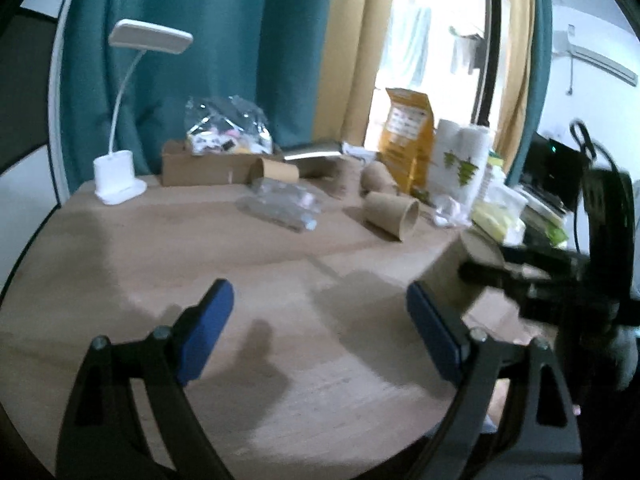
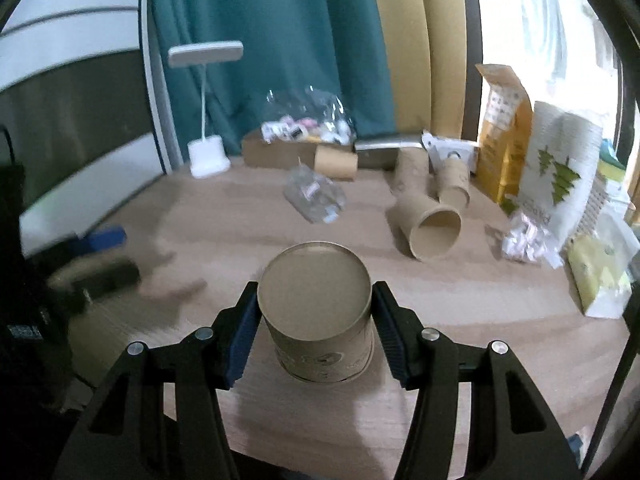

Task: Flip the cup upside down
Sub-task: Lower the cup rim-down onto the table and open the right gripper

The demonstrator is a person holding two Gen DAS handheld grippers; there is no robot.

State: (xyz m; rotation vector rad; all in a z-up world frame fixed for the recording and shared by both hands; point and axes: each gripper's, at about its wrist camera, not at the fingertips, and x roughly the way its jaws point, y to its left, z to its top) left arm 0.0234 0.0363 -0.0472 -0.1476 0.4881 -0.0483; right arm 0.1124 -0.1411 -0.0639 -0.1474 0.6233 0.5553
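A brown paper cup (image 2: 320, 312) stands upside down on the wooden table (image 2: 460, 300), its flat base facing up. My right gripper (image 2: 314, 336) has a blue pad on each side of the cup and is shut on it. In the left wrist view the same cup (image 1: 456, 272) shows at the right, tilted in the blurred dark right gripper (image 1: 520, 280). My left gripper (image 1: 320, 332) is open and empty above the bare table. It appears blurred at the left edge of the right wrist view (image 2: 96, 256).
Other brown cups lie on their sides farther back (image 2: 430, 228) (image 2: 454, 182) (image 2: 335, 162). A crumpled clear plastic pack (image 2: 314, 196), a white desk lamp (image 2: 208, 156), a cardboard box (image 2: 276, 150), a yellow bag (image 2: 504, 136) and a sleeve of cups (image 2: 560, 164) crowd the back and right.
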